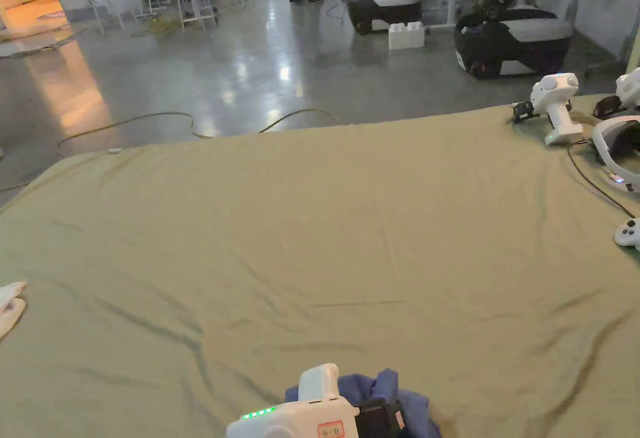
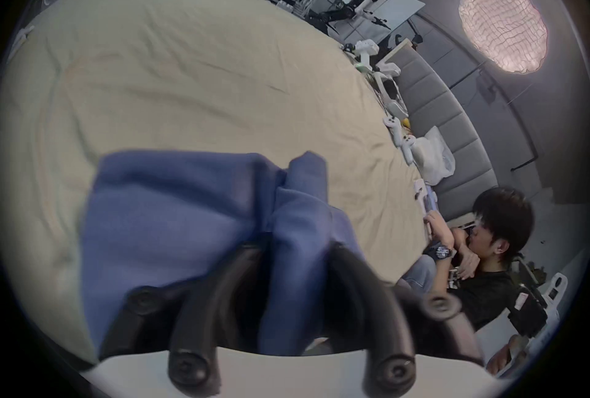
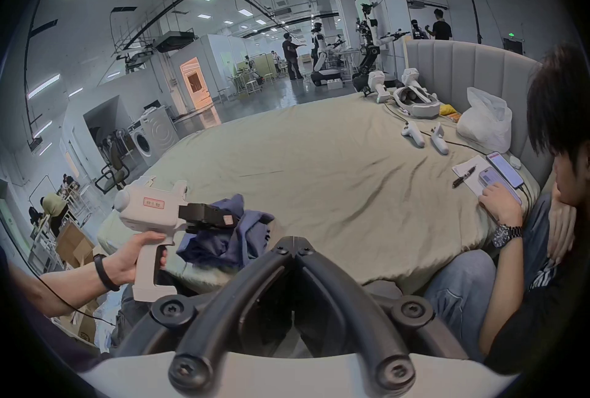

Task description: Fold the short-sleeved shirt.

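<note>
Two claws are in my hands. My left claw point(image 2: 300, 248) is pinching a bunched-up fold of the blue shirt point(image 2: 178, 213); both black jaws press on the cloth. The shirt is crumpled in a heap at the near edge of the bed point(image 1: 325, 220), right by me, on the tan sheet. In the head view the white body of my left claw sits at the bottom, with the blue cloth poking up just behind it. My left hand point(image 3: 127, 261) grips the white handle. My right claw point(image 3: 293, 240) is clenched, its two jaw tips touching with nothing between them, held up near the bed edge. A person point(image 3: 542, 229) sits beside the bed on my right, a hand on a phone point(image 3: 498, 184). White controllers point(image 3: 424, 136) lie far across the sheet.
</note>
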The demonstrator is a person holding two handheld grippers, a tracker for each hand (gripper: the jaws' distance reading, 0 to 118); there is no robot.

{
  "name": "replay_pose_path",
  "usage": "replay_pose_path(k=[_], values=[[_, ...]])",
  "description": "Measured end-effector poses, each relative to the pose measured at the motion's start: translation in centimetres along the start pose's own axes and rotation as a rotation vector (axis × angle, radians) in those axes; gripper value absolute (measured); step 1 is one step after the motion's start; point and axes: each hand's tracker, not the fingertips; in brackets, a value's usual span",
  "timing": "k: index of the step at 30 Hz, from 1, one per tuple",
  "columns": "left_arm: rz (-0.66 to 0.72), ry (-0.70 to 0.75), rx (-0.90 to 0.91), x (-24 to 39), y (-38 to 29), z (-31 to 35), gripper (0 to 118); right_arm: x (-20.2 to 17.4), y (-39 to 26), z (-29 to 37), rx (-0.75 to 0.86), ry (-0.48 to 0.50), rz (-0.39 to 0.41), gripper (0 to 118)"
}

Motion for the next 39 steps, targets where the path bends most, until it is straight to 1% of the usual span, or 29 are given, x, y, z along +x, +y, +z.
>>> replay_pose_path(k=[1, 2, 3, 5, 7, 8, 9, 10, 11, 12, 14, 18, 21, 24, 25, 26, 27, 28, 29, 30, 31, 32, 33, 34, 35, 36, 37, 38, 39], values=[[0.014, -0.069, 0.016, -0.2, 0.0, 0.6, 66, 0.3, -0.1, 0.0, -0.006, -0.003, -0.008, 0], [0.025, -0.118, 0.037, -0.3, 0.0, 1.9, 79, 0.6, -0.2, -0.2, -0.014, -0.011, -0.017, 0], [0.027, -0.145, 0.06, -0.5, 0.2, 2.7, 86, 1.0, -0.4, -0.3, -0.019, -0.021, -0.026, 0], [0.046, -0.136, 0.104, -1.7, 1.0, 4.5, 87, 1.7, -0.6, -0.9, -0.033, -0.02, -0.046, 0], [0.121, -0.084, 0.135, -3.0, 1.5, 5.6, 85, 1.9, -0.6, -1.3, -0.042, -0.017, -0.056, 0], [0.177, -0.078, 0.128, -3.8, 1.5, 5.5, 81, 1.9, -0.5, -1.3, -0.043, -0.017, -0.055, 0], [0.206, -0.093, 0.103, -4.5, 1.3, 5.0, 59, 1.8, -0.5, -1.3, -0.042, -0.015, -0.052, 0], [0.214, -0.117, 0.091, -4.5, 1.0, 4.1, 25, 1.7, -0.5, -1.3, -0.04, -0.012, -0.049, 0], [0.215, -0.117, 0.072, -4.2, 0.6, 3.0, 4, 1.5, -0.5, -1.3, -0.04, -0.007, -0.049, 0], [0.216, -0.112, 0.063, -4.0, 0.0, 2.1, 4, 1.4, -0.6, -1.4, -0.042, -0.005, -0.049, 0], [0.201, -0.206, -0.024, -3.1, -0.9, -0.7, 4, 1.1, -0.7, -1.6, -0.049, -0.001, -0.048, 0], [0.097, -0.064, -0.081, -1.6, -1.8, -4.4, 4, 0.5, -0.9, -2.9, -0.078, 0.017, -0.027, 0], [0.154, -0.074, -0.069, -1.7, -0.5, -3.4, 3, -0.4, -1.0, -5.2, -0.129, 0.039, 0.047, 0], [0.079, -0.098, -0.012, -1.3, 0.4, 0.0, 4, -1.5, -0.6, -9.1, -0.189, 0.136, 0.054, 0], [0.052, -0.107, 0.034, -1.3, 0.5, 2.0, 7, -2.1, -0.3, -11.0, -0.212, 0.174, 0.059, 0], [0.041, -0.118, 0.067, -1.3, 0.7, 4.1, 17, -2.7, 0.1, -13.2, -0.226, 0.214, 0.061, 0], [0.036, -0.128, 0.081, -1.5, 0.8, 5.6, 45, -2.7, 0.1, -15.2, -0.248, 0.256, 0.057, 0], [0.033, -0.131, 0.088, -1.9, 0.9, 7.3, 67, -3.0, 0.3, -17.8, -0.275, 0.299, 0.047, 0], [0.031, -0.12, 0.098, -2.4, 0.9, 8.9, 82, -3.2, 0.5, -20.5, -0.309, 0.341, 0.008, 0], [0.023, -0.104, 0.113, -2.8, 1.0, 10.1, 92, -3.3, 0.6, -22.8, -0.351, 0.366, -0.019, 0], [0.018, -0.069, 0.134, -3.5, 1.0, 11.3, 93, -3.1, 0.2, -25.6, -0.414, 0.355, -0.037, 0], [0.013, -0.036, 0.14, -4.2, 0.9, 12.1, 93, -3.3, -0.5, -28.2, -0.488, 0.224, 0.0, 0], [0.002, 0.0, 0.133, -4.9, 0.8, 12.7, 93, -3.4, -1.2, -30.3, -0.581, 0.074, 0.072, 0], [-0.003, 0.037, 0.122, -5.7, 0.7, 12.7, 93, -3.4, -2.2, -32.4, -0.715, -0.006, 0.134, 0], [0.012, 0.066, 0.106, -6.5, 0.6, 12.6, 93, -2.6, -2.6, -32.8, -0.671, 0.031, 0.102, 0], [0.042, 0.069, 0.091, -7.2, 0.5, 12.1, 93, -2.2, -1.6, -32.1, -0.607, 0.064, 0.03, 0], [0.096, 0.058, 0.067, -8.0, 0.4, 11.4, 93, -1.9, -1.1, -31.8, -0.664, 0.058, -0.039, 0], [0.144, 0.019, 0.043, -8.9, 0.3, 10.0, 93, -1.8, -1.3, -32.0, -0.662, 0.061, -0.031, 0], [0.182, -0.018, 0.029, -9.5, 0.3, 8.9, 93, -1.6, -1.8, -31.7, -0.648, 0.074, 0.009, 0]])
